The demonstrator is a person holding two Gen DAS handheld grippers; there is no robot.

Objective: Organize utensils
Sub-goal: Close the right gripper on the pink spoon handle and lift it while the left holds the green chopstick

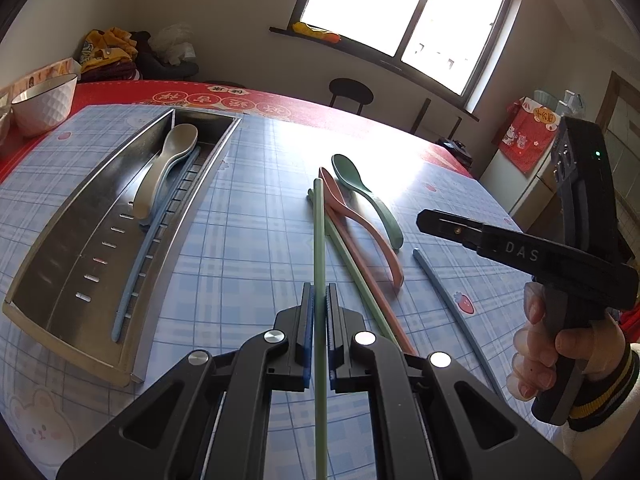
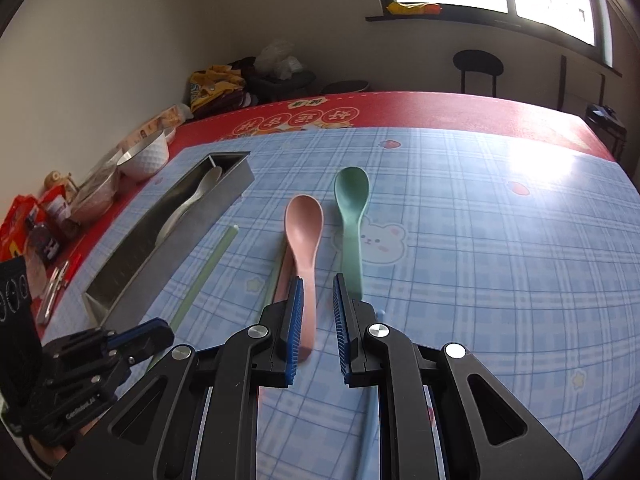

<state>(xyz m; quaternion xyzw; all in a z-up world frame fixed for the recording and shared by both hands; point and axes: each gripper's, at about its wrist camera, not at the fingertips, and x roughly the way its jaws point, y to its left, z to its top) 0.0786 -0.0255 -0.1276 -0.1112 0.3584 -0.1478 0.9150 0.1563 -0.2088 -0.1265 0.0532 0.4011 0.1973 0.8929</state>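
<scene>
Clamping a long pale-green plastic chopstick (image 1: pixel 319 240), your left gripper (image 1: pixel 319 300) has its jaws pinched tight on it above the blue plaid tablecloth (image 1: pixel 248 216). Your right gripper (image 2: pixel 317 312), marked "DAS" on its side, hangs slightly parted and empty over the pink plastic spoon (image 2: pixel 303 240), beside the dark-green plastic spoon (image 2: pixel 351 216). A beige spoon (image 1: pixel 166 168) and blue chopstick (image 1: pixel 156 236) lie in the rectangular steel tray (image 1: pixel 52 264).
</scene>
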